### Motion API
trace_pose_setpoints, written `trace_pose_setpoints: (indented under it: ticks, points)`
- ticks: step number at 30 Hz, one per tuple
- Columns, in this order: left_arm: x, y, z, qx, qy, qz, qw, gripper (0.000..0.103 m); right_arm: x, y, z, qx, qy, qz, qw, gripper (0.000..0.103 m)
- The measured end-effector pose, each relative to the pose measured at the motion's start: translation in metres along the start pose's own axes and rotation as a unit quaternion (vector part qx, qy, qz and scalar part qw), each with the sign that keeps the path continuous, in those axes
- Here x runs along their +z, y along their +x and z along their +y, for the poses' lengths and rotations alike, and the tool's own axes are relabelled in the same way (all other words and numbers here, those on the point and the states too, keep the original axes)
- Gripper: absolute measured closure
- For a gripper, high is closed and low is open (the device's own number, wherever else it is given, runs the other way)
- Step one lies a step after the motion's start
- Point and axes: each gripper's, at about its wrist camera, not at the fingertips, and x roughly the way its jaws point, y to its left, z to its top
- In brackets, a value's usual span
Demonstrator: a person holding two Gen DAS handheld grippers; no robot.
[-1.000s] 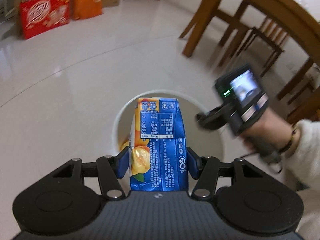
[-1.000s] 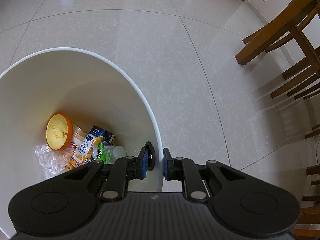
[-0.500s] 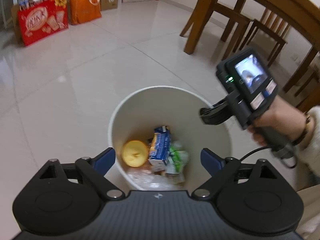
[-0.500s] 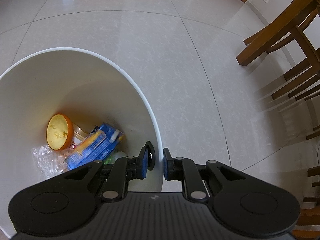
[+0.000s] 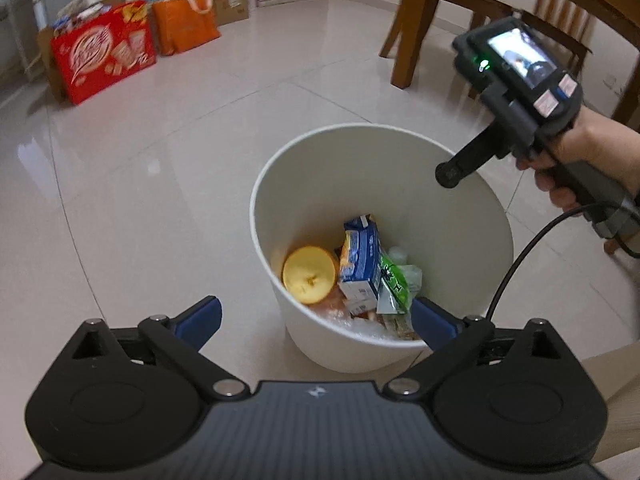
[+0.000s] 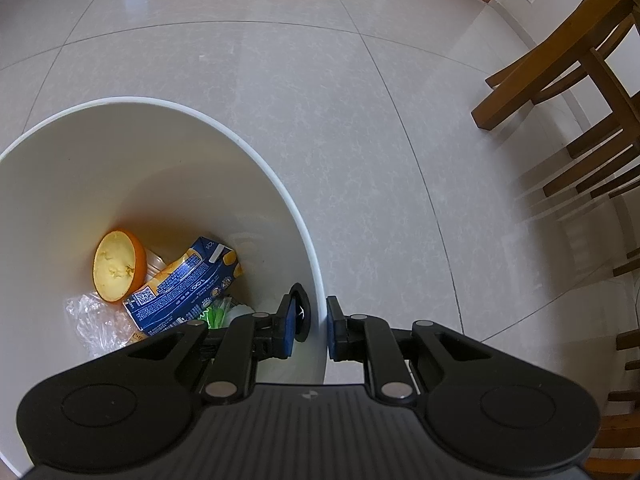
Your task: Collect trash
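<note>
Blue juice carton (image 5: 361,256) lies inside white bin (image 5: 472,240), beside the orange half (image 5: 309,269). Left gripper (image 5: 316,320) is spread wide, empty, above the bin. Right gripper (image 6: 309,330) is clamped on the bin wall. Carton judged light, crushable — best taken across its flat sides.

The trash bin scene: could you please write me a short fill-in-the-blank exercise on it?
1. The blue juice carton lies inside the white ____.
2. The left gripper has its jaws wide ____.
3. The right gripper clamps the bin's ____.
4. Beside the carton lies a hollowed orange ____.

Missing words: bin; open; rim; half
</note>
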Motion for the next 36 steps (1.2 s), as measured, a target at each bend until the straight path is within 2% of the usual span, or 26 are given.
trace_pose_setpoints:
  ticks: [5,9,12,15,18,20,21,22,25,28,31,36]
  points:
    - [-0.020,0.011,0.003,0.026,-0.056,-0.017,0.9980,0.002,-0.001,0.000,0.001,0.000,0.000,-0.001,1.000,0.084]
    - [-0.030,0.015,0.005,0.064,-0.100,-0.032,0.9924,0.002,-0.002,-0.001,0.001,0.000,-0.002,-0.004,1.000,0.084]
    - [-0.032,0.021,0.000,0.095,-0.117,-0.029,0.9882,0.002,-0.005,-0.002,0.000,0.005,-0.003,-0.002,1.000,0.083]
    - [-0.033,0.022,-0.004,0.121,-0.109,-0.018,0.9864,0.002,-0.009,-0.001,-0.003,0.016,0.004,0.008,1.000,0.081]
    - [-0.031,0.024,-0.004,0.112,-0.124,-0.002,0.9859,0.002,-0.014,-0.004,-0.004,0.027,0.005,0.015,1.000,0.078]
    - [-0.029,0.024,-0.001,0.092,-0.150,0.010,0.9844,0.002,-0.017,-0.007,-0.004,0.036,0.003,0.016,0.999,0.073]
    - [-0.028,0.024,-0.001,0.089,-0.162,0.013,0.9826,0.002,-0.020,-0.010,-0.003,0.041,0.002,0.019,0.999,0.066]
    - [-0.027,0.022,-0.001,0.089,-0.168,0.020,0.9816,0.002,-0.021,-0.013,-0.003,0.047,0.005,0.022,0.999,0.056]
    - [-0.021,0.015,-0.006,0.094,-0.163,0.034,0.9816,0.002,-0.027,-0.025,-0.004,0.073,0.020,0.026,0.997,0.034]
    - [-0.016,0.002,-0.015,0.105,-0.148,0.032,0.9829,0.002,-0.033,-0.041,-0.004,0.075,0.028,0.024,0.997,0.018]
    - [-0.010,-0.014,-0.022,0.105,-0.144,0.031,0.9834,0.002,-0.044,-0.059,-0.004,0.078,0.033,0.027,0.996,0.015]
    - [-0.001,-0.036,-0.030,0.101,-0.169,0.044,0.9795,0.002,-0.061,-0.089,-0.007,0.070,0.049,0.027,0.996,0.008]
